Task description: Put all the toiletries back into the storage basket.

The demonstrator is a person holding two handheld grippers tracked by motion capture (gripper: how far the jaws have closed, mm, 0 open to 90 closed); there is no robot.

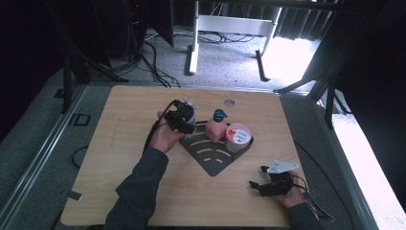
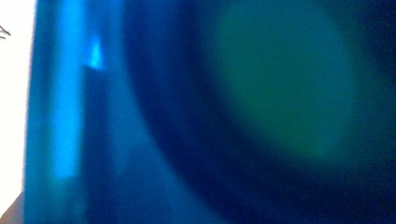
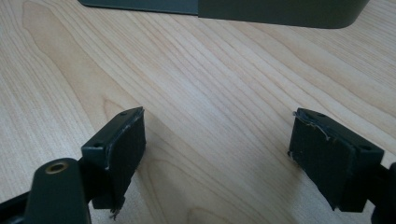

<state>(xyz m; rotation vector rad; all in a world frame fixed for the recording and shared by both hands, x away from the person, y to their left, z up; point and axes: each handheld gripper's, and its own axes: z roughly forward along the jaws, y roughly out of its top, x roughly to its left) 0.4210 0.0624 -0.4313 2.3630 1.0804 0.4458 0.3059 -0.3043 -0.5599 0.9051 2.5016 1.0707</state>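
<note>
My left gripper (image 1: 183,116) is closed around a bottle (image 1: 191,114) with a pale cap, at the far left corner of the dark fan-shaped tray (image 1: 215,158). In the left gripper view the bottle (image 2: 210,116) is a blue, out-of-focus blur right against the lens. On the tray stand a pink bottle (image 1: 216,129) with a teal pump and a round white tub (image 1: 238,137) with a pink label. My right gripper (image 1: 262,185) rests low at the table's front right, open, its jaws (image 3: 217,135) wide apart over bare wood, with the tray's edge (image 3: 280,11) ahead.
The wooden table (image 1: 119,143) has a round hole (image 1: 229,102) near its far edge. Bare wood lies left of the tray and along the front. Cables and white frame legs (image 1: 194,52) are on the floor beyond the table.
</note>
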